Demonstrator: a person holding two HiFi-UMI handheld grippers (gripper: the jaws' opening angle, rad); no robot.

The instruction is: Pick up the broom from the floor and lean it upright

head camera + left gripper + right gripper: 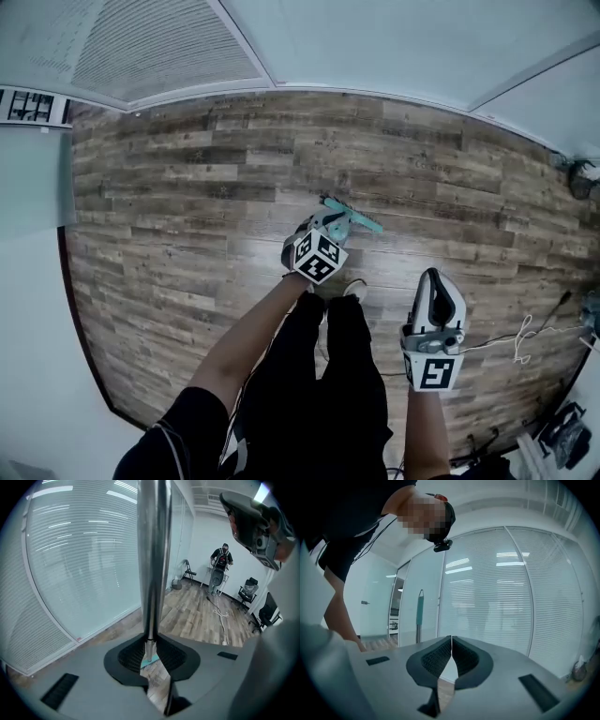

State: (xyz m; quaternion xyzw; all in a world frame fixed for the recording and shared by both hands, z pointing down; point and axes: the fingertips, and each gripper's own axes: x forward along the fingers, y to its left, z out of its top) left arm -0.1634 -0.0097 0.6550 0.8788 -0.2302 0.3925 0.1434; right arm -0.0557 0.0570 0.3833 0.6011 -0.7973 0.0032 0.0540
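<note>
The floor (187,187) is lying well below both hands. The broom (152,550) is hanging over it with its teal head (361,218) pointing down, and it seems to be lifted off the planks. The left tongs (151,656) are clamping its metal pole, but how high along the pole is not clear. The right tongs (451,651) are standing together and empty, apart from the pole on the person's right. The broom is probably light and stiff, but the smooth pole may be slipping or swinging. A second hold higher up would likely be steadying it.
</note>
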